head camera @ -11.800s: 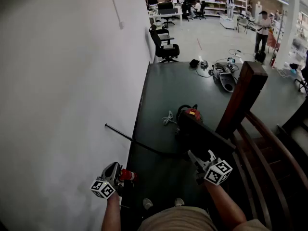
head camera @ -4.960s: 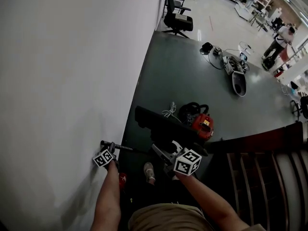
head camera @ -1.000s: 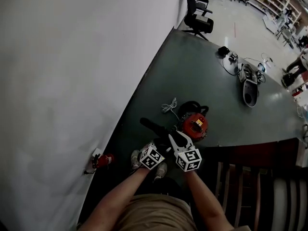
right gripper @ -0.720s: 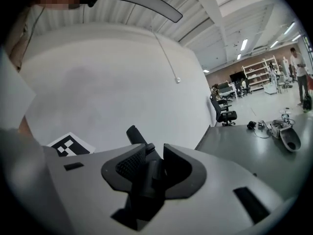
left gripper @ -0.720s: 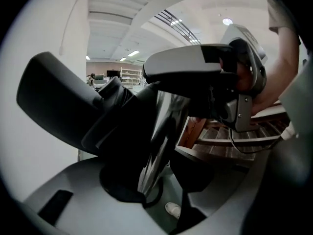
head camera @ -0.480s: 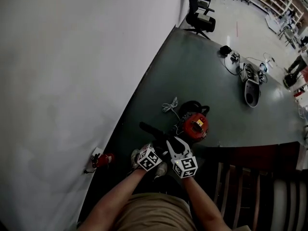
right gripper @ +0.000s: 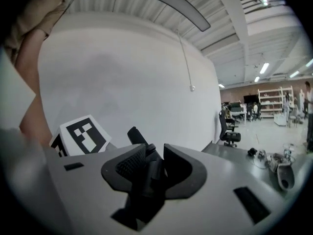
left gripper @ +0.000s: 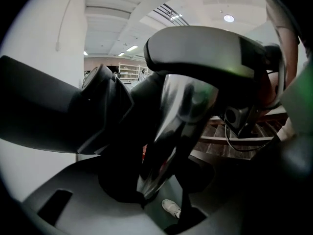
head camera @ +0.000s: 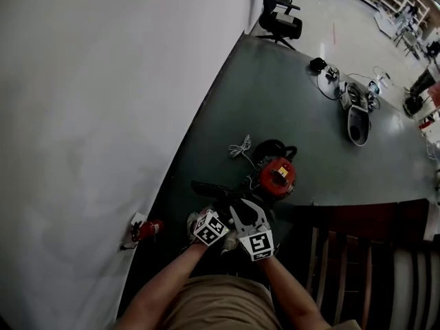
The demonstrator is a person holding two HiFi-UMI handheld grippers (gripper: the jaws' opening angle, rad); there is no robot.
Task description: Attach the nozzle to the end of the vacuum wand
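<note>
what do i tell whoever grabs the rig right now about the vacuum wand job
Left gripper: shut on the shiny wand.
Right gripper: shut on the black nozzle.
Where: both grippers are side by side above the dark floor, just in front of the red vacuum, with the two parts close together.
Done: both parts are in hand and held up to each other.
Left: no seated joint is visible. Push the nozzle onto the wand end, check that it holds, then let go.
</note>
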